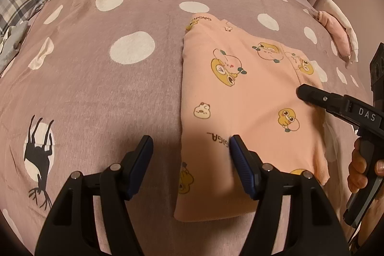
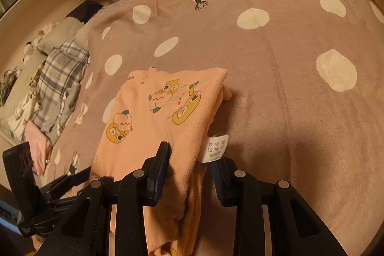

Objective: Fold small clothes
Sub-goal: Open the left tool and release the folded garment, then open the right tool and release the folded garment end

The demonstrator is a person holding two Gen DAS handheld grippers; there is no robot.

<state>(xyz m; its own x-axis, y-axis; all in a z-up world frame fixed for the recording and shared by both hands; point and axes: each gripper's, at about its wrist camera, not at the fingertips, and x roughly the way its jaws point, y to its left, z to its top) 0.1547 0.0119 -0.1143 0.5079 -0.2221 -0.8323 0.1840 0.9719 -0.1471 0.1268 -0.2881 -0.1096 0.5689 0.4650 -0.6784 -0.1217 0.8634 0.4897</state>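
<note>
Peach-coloured cartoon-print garment (image 1: 242, 112) lies folded on the mauve polka-dot bedspread (image 1: 100, 92), its white care label (image 2: 215, 148) sticking out at the right-hand edge. Left gripper (image 1: 190, 148) hovers with fingers spread wide over the garment's near left edge, one finger (image 1: 236, 150) above the cloth and the other above the bedspread. Right gripper (image 2: 190, 157) has its fingers parted around the garment's right-hand edge by the label, not pinching it.

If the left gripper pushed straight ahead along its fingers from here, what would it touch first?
Most likely the folded peach garment: the left gripper is open, its right finger already over the cloth's left edge, the other over the dotted bedspread. Height above the fabric is unclear, so contact may be immediate.
</note>
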